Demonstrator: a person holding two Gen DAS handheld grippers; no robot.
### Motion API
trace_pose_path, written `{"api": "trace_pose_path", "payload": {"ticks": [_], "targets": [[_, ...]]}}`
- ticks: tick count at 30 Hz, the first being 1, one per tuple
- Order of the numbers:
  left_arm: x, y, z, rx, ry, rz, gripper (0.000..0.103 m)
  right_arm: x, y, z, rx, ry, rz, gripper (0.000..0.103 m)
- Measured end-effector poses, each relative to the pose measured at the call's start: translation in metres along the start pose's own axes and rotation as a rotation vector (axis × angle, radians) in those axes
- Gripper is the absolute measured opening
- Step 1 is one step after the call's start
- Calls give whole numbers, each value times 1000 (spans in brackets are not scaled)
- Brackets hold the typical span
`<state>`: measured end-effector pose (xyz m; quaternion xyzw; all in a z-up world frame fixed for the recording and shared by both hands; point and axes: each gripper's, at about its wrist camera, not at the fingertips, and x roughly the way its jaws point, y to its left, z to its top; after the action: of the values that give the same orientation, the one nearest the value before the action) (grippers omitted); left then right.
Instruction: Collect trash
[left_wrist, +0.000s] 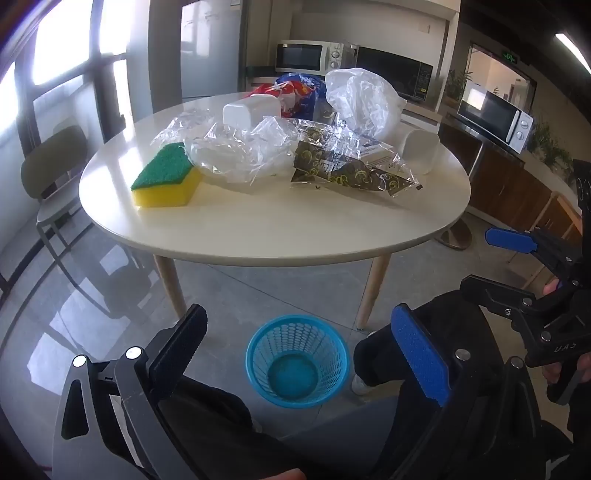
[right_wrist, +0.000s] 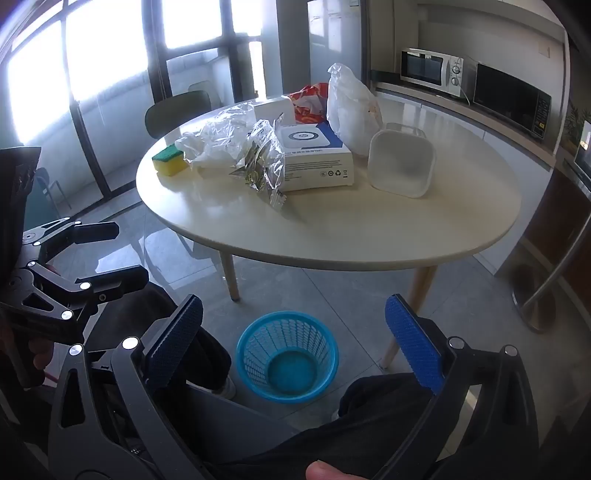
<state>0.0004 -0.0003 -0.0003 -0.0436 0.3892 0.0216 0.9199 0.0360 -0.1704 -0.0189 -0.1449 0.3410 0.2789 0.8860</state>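
A blue mesh bin (left_wrist: 297, 360) (right_wrist: 287, 356) stands empty on the floor in front of the round table (left_wrist: 258, 229) (right_wrist: 332, 236). On the table lie crumpled clear plastic (left_wrist: 236, 151) (right_wrist: 221, 140), a dark patterned wrapper (left_wrist: 343, 171) (right_wrist: 260, 162), a white plastic bag (left_wrist: 364, 98) (right_wrist: 349, 107) and a red and blue bag (left_wrist: 299, 94). My left gripper (left_wrist: 299, 350) is open and empty above the bin. My right gripper (right_wrist: 291, 339) is open and empty beside it; it also shows in the left wrist view (left_wrist: 491, 273).
A yellow and green sponge (left_wrist: 166, 177) (right_wrist: 168, 158), white tubs (left_wrist: 251, 109) (right_wrist: 400, 164) and a white and blue box (right_wrist: 317, 158) also sit on the table. A chair (left_wrist: 51, 173) stands left. Microwaves (left_wrist: 310, 55) line the counter behind. The person's legs flank the bin.
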Motion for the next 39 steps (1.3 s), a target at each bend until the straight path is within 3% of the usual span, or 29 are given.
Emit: {"api": "trace_pose_path", "payload": {"ticks": [39], "targets": [[-2, -2, 1, 0, -9, -6, 98, -1, 0, 0, -4, -5, 1, 95]]}}
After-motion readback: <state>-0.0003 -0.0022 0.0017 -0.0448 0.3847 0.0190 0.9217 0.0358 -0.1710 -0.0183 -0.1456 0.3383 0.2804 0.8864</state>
